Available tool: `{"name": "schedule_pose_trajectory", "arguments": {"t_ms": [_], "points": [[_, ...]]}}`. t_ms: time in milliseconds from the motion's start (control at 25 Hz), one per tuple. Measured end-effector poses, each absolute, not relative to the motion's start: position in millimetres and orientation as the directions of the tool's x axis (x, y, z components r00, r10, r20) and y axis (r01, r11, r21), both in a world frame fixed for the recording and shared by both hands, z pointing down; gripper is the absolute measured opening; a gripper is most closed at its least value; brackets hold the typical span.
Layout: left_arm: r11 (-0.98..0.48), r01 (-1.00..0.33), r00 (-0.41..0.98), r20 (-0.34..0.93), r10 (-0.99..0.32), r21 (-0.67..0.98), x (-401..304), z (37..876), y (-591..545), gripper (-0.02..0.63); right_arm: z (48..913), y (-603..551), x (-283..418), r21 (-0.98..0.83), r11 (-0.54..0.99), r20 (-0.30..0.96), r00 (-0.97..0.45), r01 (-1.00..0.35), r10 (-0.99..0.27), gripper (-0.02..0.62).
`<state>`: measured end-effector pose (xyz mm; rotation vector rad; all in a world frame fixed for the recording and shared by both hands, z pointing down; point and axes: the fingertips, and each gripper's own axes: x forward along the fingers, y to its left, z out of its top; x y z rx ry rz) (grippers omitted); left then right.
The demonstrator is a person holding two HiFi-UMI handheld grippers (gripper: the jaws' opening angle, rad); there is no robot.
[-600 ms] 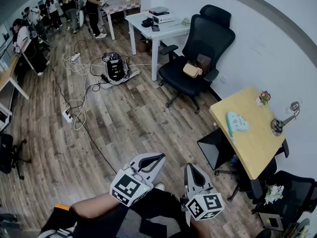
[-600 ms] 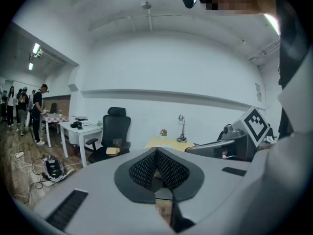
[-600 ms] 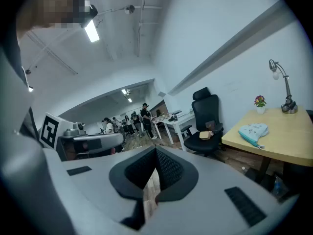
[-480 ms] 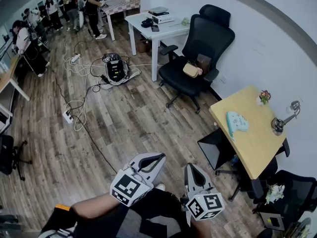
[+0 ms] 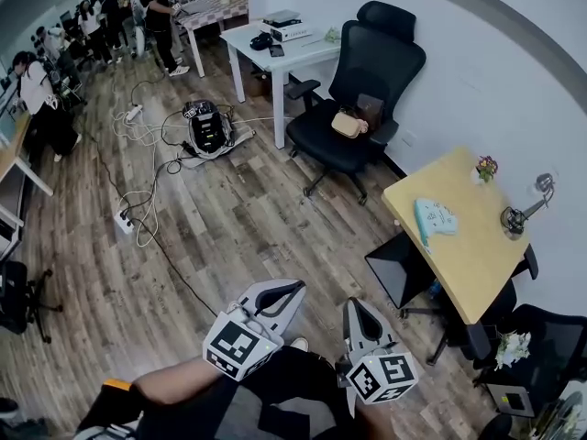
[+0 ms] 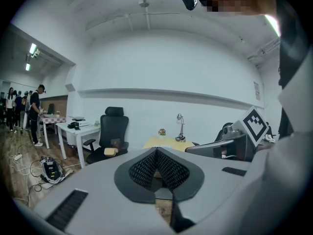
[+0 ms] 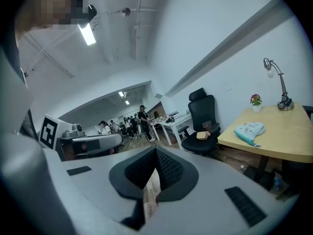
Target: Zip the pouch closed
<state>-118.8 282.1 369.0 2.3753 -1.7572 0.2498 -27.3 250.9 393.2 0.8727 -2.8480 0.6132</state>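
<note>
A light blue pouch [image 5: 434, 220] lies on the yellow wooden table [image 5: 472, 246] at the right of the head view, far from both grippers. It shows again in the right gripper view as the pouch [image 7: 249, 131] on the table [image 7: 279, 136]. My left gripper [image 5: 292, 291] and right gripper [image 5: 353, 306] hang side by side low over the wooden floor, close to the person's body. Both are shut with nothing between the jaws. The left gripper [image 6: 157, 151] points toward the table and wall; no pouch is discernible there. The right gripper [image 7: 156, 150] points into the room.
A black office chair [image 5: 353, 108] with a tan bag on its seat stands before a white desk [image 5: 275, 44]. Cables and a black device [image 5: 206, 126] lie on the floor. A lamp [image 5: 523, 211] and flower pot [image 5: 484, 167] share the table. People stand far left.
The head view has shifted a little, so the room sits slightly higher and further left in the picture. Both grippers keep their places and stay shut.
</note>
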Motion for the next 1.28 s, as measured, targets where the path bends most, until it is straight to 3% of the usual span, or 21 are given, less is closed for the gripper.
{"name": "schedule_pose_trajectory", "arguments": {"t_ms": [480, 1280], "points": [[-0.348, -0.937, 0.339, 0.242, -0.909, 0.006, -92, 365, 268, 0.009, 386, 229, 10, -0.351, 0.699, 0.163, -0.775, -0.623, -0.610, 0.012], [-0.642, -0.762, 0.636, 0.278, -0.719, 0.081, -50, 396, 78, 0.009, 418, 78, 72, -0.294, 0.374, 0.315, -0.459, -0.880, -0.831, 0.012]]}}
